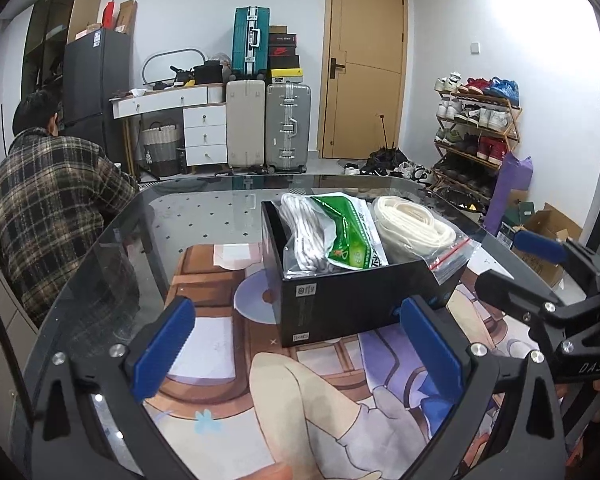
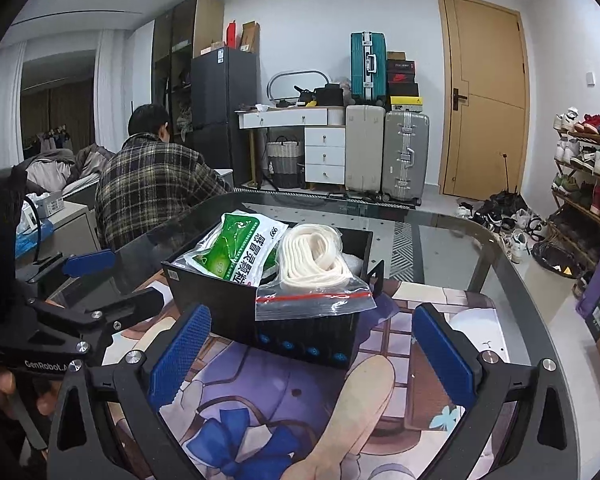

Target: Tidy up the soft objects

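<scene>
Box [image 1: 340, 300] of bagged soft items ahead, between both released empty claws [image 1: 300, 352] [image 2: 312, 352].

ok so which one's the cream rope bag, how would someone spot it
Find the black box on the glass table. Of the bags inside, it is the clear zip bag of cream rope at the end, beside the green packet, its red-striped seal hanging over the box wall.

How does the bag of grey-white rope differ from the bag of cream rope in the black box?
The grey-white rope bag holds speckled, greyish cord; the cream rope bag holds plain cream cord. The grey-white one sits at one end of the black box, the cream one at the other, its red-striped zip edge hanging over the wall. The green packet lies between them. Both are clear plastic bags of coiled rope.
</scene>
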